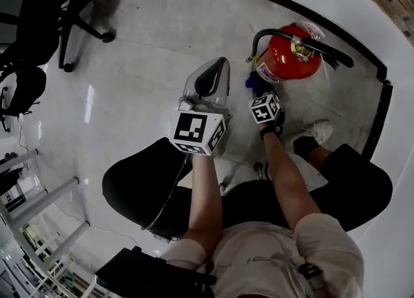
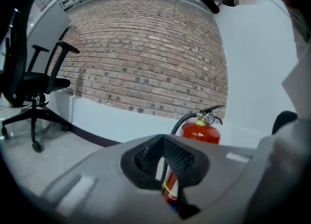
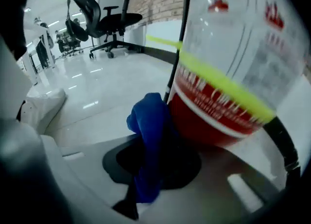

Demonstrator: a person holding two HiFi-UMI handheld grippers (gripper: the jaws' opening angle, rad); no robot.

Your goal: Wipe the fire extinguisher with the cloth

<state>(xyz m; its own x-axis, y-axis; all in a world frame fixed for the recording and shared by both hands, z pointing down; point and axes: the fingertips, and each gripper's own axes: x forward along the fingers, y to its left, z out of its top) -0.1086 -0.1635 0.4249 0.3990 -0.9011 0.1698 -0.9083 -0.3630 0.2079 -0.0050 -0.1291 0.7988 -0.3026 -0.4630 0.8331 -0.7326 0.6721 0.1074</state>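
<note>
Right hand-held gripper [image 3: 150, 169]: jaws clamped on a bunched blue cloth [image 3: 148, 130], with the wad sticking out past the tips. The cloth touches the fire extinguisher [image 1: 289, 57] low on the body, on the red band under the yellow stripe, just beside the black hose [image 1: 265, 33]. The extinguisher stands upright on the floor [image 1: 142, 51] in the corner, with a white wall behind it.

Left hand-held gripper [image 2: 160, 167]: jaws drawn almost together, just a slit between them, nothing in them. It points at the cylinder from a little way off, no contact.

Read: wiping stroke, low on the cylinder. Most of the surface likely left to do.

To do it well:
- Press with the cloth wad only, so the jaw tips don't scrape the label [image 3: 262, 62].
- Stroke around the curve, then work up toward the gauge [image 2: 209, 118].
- Go light on side load. The cylinder is unbraced and could rock or tip, so the left could steady it at the top.
- Watch the hose, the cloth may snag on it.
</note>
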